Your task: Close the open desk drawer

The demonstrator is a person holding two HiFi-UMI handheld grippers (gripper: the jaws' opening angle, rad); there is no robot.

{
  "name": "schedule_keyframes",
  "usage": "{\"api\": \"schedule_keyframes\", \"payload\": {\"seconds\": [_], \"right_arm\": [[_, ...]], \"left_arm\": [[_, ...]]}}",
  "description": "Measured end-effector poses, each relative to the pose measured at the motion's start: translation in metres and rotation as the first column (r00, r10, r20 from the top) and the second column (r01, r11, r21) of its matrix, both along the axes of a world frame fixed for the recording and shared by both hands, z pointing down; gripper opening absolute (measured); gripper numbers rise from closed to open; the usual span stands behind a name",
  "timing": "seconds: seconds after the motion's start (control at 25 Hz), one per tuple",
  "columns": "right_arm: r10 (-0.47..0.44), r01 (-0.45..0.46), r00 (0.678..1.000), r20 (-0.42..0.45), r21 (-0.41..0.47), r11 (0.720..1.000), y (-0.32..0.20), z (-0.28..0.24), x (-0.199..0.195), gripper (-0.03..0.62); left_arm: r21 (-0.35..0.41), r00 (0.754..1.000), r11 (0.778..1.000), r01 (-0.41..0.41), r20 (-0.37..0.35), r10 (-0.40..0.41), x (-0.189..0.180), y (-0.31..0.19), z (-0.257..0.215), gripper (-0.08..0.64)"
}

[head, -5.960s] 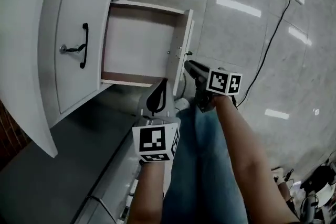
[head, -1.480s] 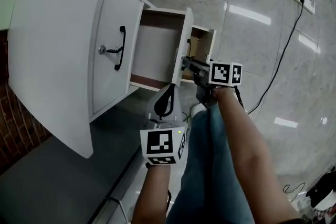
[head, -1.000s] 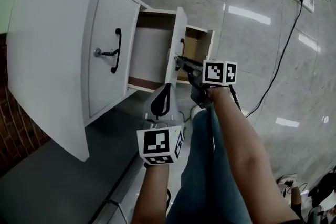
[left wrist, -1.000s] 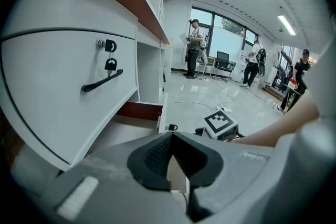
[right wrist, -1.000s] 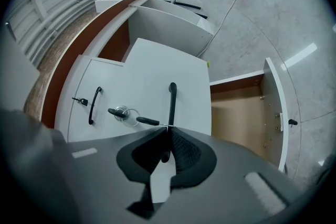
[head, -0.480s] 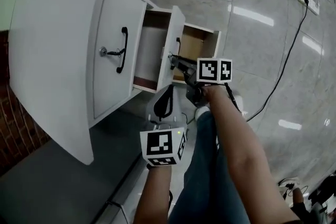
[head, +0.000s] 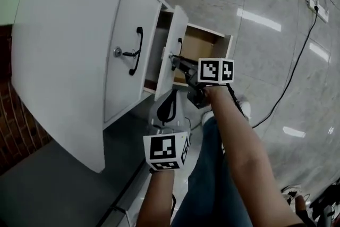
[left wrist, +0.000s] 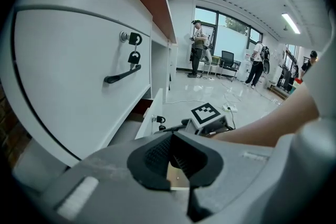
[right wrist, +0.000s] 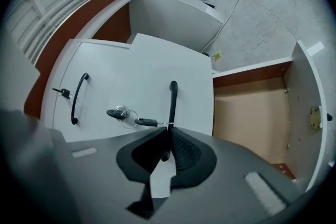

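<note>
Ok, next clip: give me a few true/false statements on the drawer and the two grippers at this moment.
1. The right gripper is clamped on the drawer's black handle. True.
2. The drawer is fully shut. False: it stands partly open.
3. Keys hang from the lock on that drawer's front. True.
4. The left gripper holds the keys. False: it holds nothing.

Dim, fisheye-warped (glare on floor [head: 259, 19]).
</note>
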State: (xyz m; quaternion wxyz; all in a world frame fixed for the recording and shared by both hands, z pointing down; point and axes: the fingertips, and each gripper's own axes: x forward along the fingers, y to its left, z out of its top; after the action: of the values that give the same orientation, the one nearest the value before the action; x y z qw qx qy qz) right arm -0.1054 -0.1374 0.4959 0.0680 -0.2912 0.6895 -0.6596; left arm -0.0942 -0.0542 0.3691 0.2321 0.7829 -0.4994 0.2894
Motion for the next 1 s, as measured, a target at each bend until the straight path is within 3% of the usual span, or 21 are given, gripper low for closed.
{"api": "schedule_keyframes", "payload": {"seconds": [1.0], "right_arm": [[-0.030, 0.030, 0.999, 0.011, 0.033, 0.999, -0.020, 0.001, -0.037, 0.031]], "left_arm": [[0.012, 0.998, 0.998, 0.055, 0.019, -0.055, -0.031, -0.008, 0.015, -0.002]]}}
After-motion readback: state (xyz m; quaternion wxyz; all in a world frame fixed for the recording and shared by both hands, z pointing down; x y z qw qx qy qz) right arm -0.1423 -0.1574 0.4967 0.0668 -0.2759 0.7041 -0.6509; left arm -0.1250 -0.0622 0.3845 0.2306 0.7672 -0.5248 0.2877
